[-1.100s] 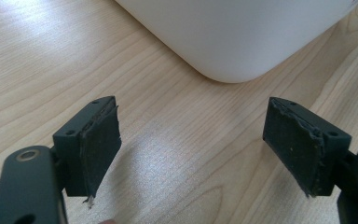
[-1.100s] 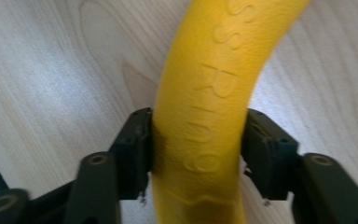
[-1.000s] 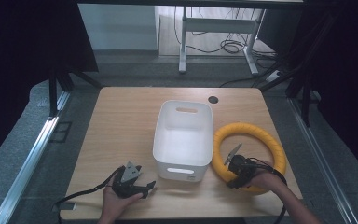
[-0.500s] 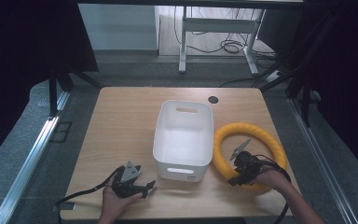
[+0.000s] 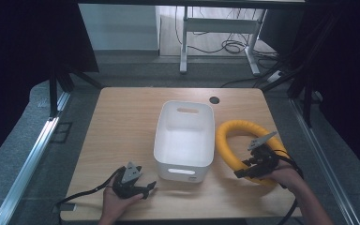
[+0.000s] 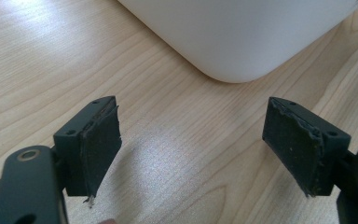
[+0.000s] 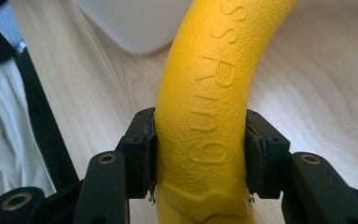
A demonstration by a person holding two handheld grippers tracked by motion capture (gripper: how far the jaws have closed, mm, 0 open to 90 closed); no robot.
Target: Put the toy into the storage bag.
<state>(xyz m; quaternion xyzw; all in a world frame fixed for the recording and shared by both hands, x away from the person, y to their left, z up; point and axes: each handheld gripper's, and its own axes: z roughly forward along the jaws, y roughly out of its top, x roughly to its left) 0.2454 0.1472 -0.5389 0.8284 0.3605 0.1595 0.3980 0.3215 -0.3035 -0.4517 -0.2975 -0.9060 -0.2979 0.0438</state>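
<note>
Right gripper view: right tongs (image 7: 200, 154), just closed, clamp the yellow ring (image 7: 205, 93), its near side now raised toward the white bin (image 5: 185, 136); left tongs (image 6: 196, 149) gape empty.

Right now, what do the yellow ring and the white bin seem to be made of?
The yellow ring looks like soft foam or rubber with a matte, pebbled skin; raised letters are moulded into it, and the right gripper clamps it. The white bin seems hard plastic: smooth, even walls, rounded corners and cut-out handle slots. The table shows pale wood grain, maybe laminate.
</note>
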